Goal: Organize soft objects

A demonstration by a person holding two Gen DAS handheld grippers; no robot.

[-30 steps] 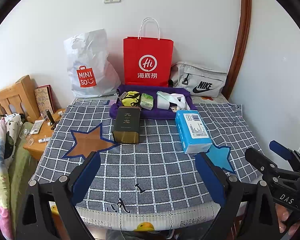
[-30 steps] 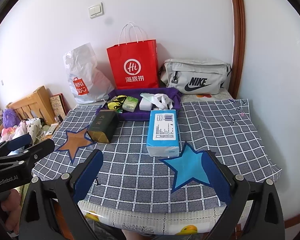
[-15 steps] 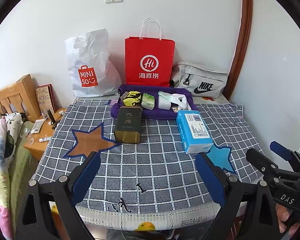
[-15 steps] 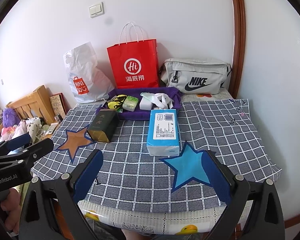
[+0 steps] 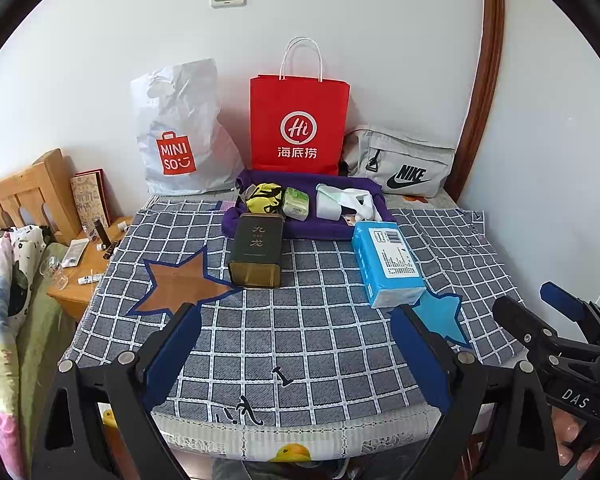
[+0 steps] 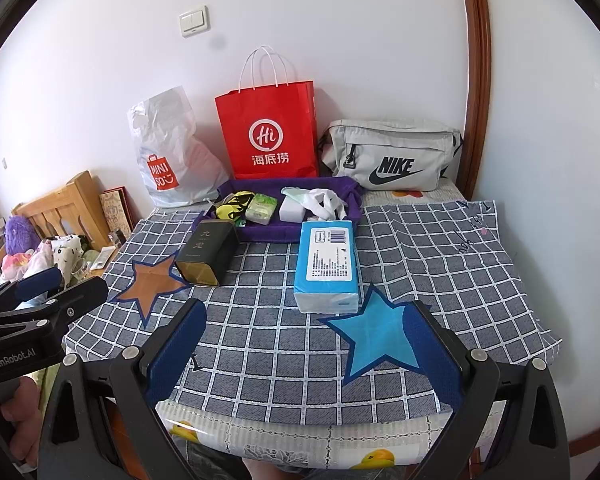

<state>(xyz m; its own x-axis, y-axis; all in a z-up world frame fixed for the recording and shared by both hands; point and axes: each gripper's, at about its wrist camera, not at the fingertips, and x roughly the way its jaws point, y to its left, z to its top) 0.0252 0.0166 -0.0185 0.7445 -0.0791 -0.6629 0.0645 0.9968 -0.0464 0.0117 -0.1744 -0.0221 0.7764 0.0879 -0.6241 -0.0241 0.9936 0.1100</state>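
Left gripper point(image 5: 296, 344) and right gripper point(image 6: 304, 344): jaws spread wide, empty, at the table's near edge. Blue tissue pack point(image 6: 327, 266) lies before the purple tray point(image 6: 260, 233). Only the right view shows the purple plush point(image 6: 18, 233) far left.

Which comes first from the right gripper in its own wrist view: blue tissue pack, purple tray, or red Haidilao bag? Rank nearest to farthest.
From the right gripper:
1. Blue tissue pack, just ahead, centre, on the checked cloth.
2. Purple tray, behind the pack, holding small soft items.
3. Red Haidilao bag, upright against the back wall.
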